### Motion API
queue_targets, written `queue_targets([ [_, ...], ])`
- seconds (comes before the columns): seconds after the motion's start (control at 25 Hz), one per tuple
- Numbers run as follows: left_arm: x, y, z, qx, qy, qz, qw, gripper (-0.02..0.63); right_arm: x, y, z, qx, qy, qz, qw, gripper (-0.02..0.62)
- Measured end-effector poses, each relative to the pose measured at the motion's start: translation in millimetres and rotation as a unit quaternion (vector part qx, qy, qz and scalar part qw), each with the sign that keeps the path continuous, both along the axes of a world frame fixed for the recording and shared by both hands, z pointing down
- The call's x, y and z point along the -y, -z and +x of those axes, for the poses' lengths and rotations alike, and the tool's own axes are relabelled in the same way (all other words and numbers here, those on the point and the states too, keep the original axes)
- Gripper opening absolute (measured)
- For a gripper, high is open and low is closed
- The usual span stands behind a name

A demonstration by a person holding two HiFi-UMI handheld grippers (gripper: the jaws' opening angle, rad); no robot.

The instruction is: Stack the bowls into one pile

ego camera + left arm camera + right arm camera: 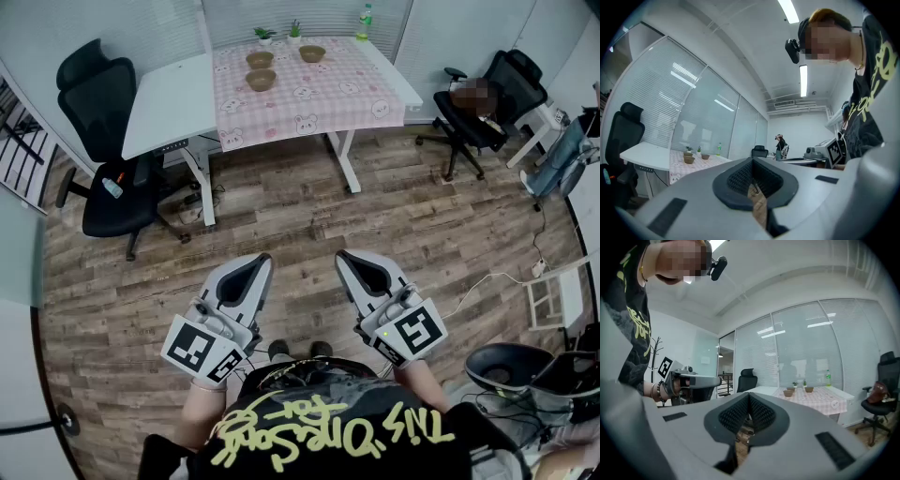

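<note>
1. 2 grippers are held level over the wooden floor (281, 216), side by side and a little apart. Both point toward the table (375, 70) across the room.
2. In the left gripper view, the left gripper (752, 174) is clenched, its ribbed pads pressed together with nothing between them. In the head view it (259, 262) shows at lower left, and its marker cube (200, 349) sits nearest the person.
3. The right gripper (749, 404) is likewise clenched and empty. In the head view it (346, 257) lies at lower right, with its own marker cube (415, 333) behind it.
4. The person's black shirt (328, 422) with yellow lettering fills the bottom edge of the head view.
5. All 3 bowls stand well away from both grippers, on the pink checked cloth (309, 98) that covers the table's right part.
6. The back left bowl (260, 60) and the back right bowl (312, 53) are apart from each other. The front bowl (261, 80) stands just in front of the back left one. Each rests on the cloth on its own.
7. Behind the bowls are 2 small potted plants (263, 35), and a clear bottle (365, 21) stands at the far right corner.
8. 1 black office chair (108, 141) stands left of the table, and another office chair (487, 94) stands to its right.
</note>
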State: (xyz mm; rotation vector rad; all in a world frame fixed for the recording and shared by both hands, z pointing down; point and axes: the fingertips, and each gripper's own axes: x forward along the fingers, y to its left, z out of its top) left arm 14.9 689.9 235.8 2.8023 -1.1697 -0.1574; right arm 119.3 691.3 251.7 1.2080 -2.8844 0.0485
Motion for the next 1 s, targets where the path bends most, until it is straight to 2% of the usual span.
queue_targets([
  [0.12, 0, -1, 0, 0.002, 0.001, 0.002, 1.0, -0.003, 3, -3, 4, -0.007, -0.001, 0.01, 1.0, 0.003],
  [0.32, 0, 0, 1, 0.009, 0.002, 0.005, 0.9999, -0.003, 2, -4, 0, -0.007, 0.004, 0.0, 1.0, 0.002],
  [0.48, 2, 1, 1, -0.007, -0.002, -0.005, 1.0, -0.003, 4, -2, 1, -0.014, 0.001, 0.014, 1.0, 0.003],
  [0.6, -1, 4, 8, 0.0, -0.015, 0.003, 0.9999, -0.003, 4, 5, 0, 0.0, 0.001, 0.023, 1.0, 0.003],
  [0.72, -1, 6, 10, 0.006, 0.008, 0.012, 0.9999, 0.004, 6, 9, 6, 0.017, -0.024, 0.021, 0.999, 0.033],
  [0.8, 1, 6, 8, 0.012, 0.035, 0.013, 0.9992, 0.081, 8, 12, 14, 0.024, -0.045, 0.03, 0.998, 0.123],
  [0.88, 4, 6, 4, 0.02, 0.059, 0.011, 0.998, 0.284, 10, 14, 20, 0.031, -0.057, 0.04, 0.997, 0.235],
  [0.92, 5, 6, 3, 0.021, 0.067, 0.012, 0.9974, 0.321, 11, 15, 22, 0.033, -0.062, 0.048, 0.996, 0.262],
  [1.0, 6, 6, 2, 0.019, 0.076, 0.011, 0.9969, 0.355, 12, 17, 29, 0.036, -0.069, 0.059, 0.995, 0.295],
])
